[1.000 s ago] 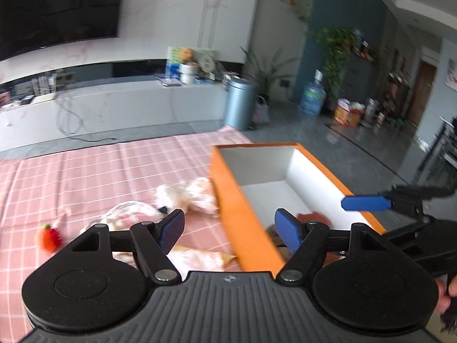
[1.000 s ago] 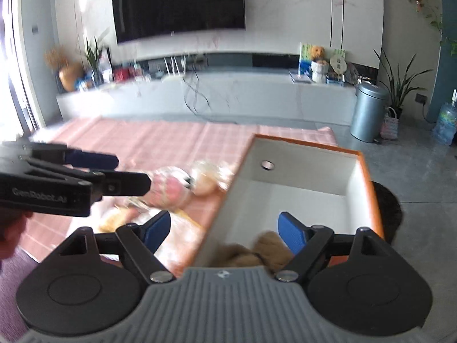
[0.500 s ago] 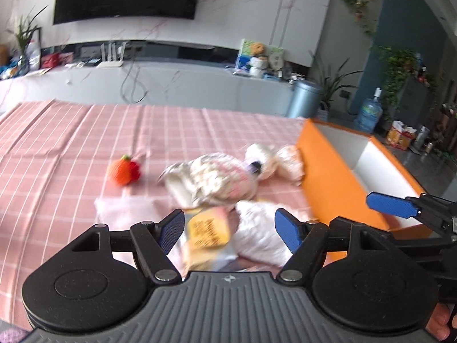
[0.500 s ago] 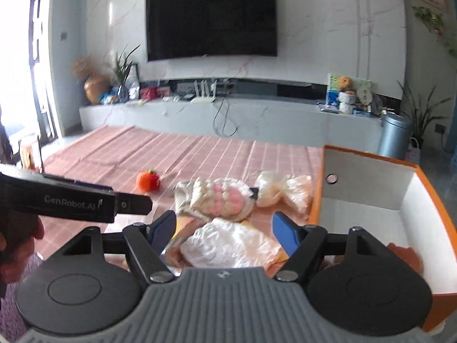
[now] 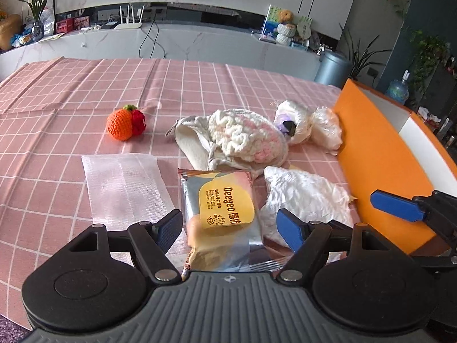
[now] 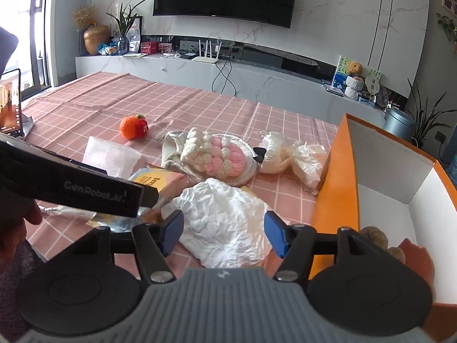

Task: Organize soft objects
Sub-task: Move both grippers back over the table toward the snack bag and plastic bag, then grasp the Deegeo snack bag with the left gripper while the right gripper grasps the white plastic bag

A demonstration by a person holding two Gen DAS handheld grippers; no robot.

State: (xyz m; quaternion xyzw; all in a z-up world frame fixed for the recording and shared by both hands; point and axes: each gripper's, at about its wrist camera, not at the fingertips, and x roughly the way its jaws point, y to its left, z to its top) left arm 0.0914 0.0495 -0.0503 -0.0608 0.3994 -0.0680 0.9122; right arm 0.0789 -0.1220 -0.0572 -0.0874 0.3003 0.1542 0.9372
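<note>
Pink checked tablecloth (image 5: 71,91) carries the soft items beside the orange box (image 6: 337,177). My right gripper (image 6: 222,233) is closing around the crumpled white bag (image 6: 225,220), pads not yet pressing. My left gripper (image 5: 230,225) is opening, straddling the snack packet (image 5: 222,208), holding nothing. Both look light, crinkly and slippery; grip mid-body, gently.

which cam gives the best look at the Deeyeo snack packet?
Left wrist: the Deeyeo packet lies whole and label-up on the tablecloth between that gripper's open fingers. In the right wrist view the left gripper's arm covers most of it, leaving only a corner.
</note>
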